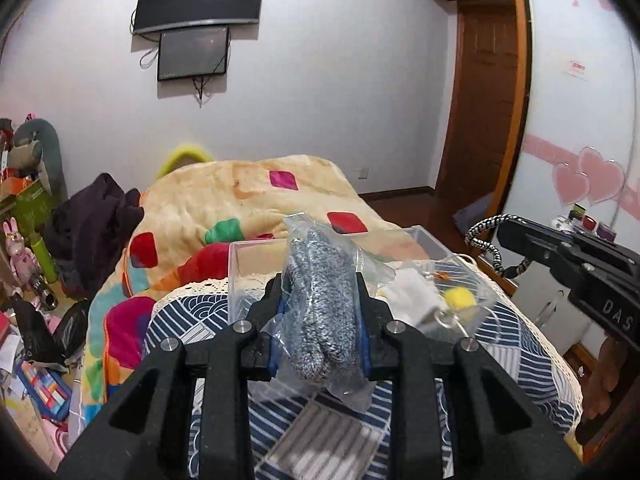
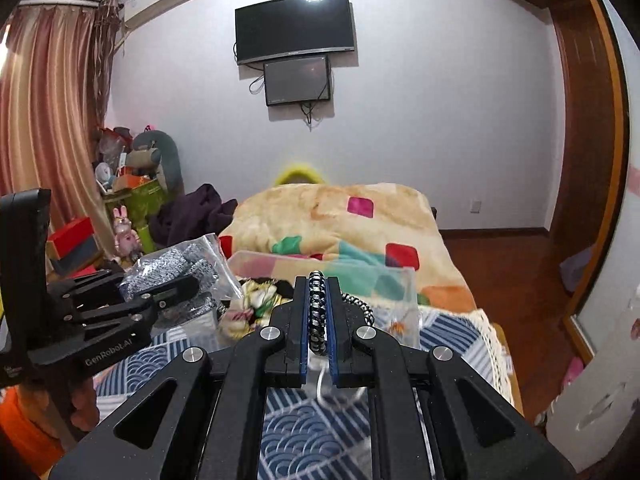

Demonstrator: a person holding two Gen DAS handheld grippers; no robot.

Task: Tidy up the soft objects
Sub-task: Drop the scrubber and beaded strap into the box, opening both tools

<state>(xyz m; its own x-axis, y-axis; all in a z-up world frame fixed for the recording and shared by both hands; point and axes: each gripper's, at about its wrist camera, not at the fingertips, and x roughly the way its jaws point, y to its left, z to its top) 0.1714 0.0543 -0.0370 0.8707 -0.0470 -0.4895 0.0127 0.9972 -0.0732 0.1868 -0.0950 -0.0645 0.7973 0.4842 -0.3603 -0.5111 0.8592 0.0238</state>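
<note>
Bagged knit (image 1: 320,300) above patterned bedspread (image 1: 516,344)

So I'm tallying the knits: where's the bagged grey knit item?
Clamped in the left hand-held gripper, the clear plastic bag of grey knit fabric hangs above the clear plastic box.

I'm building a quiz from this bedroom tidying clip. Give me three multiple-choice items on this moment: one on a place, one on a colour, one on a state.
1. Where is the clear plastic box?
A. on the bed
B. on the floor
C. on a wall shelf

2. What colour is the pompom in the second bag?
A. red
B. yellow
C. green

3. How is the left gripper?
A. open and empty
B. shut on a braided cord
C. shut on the bagged grey knit

Answers: 1 A, it sits on the patterned bedcover; 2 B, it shows yellow through the plastic; 3 C, both fingers press the bag.
</note>
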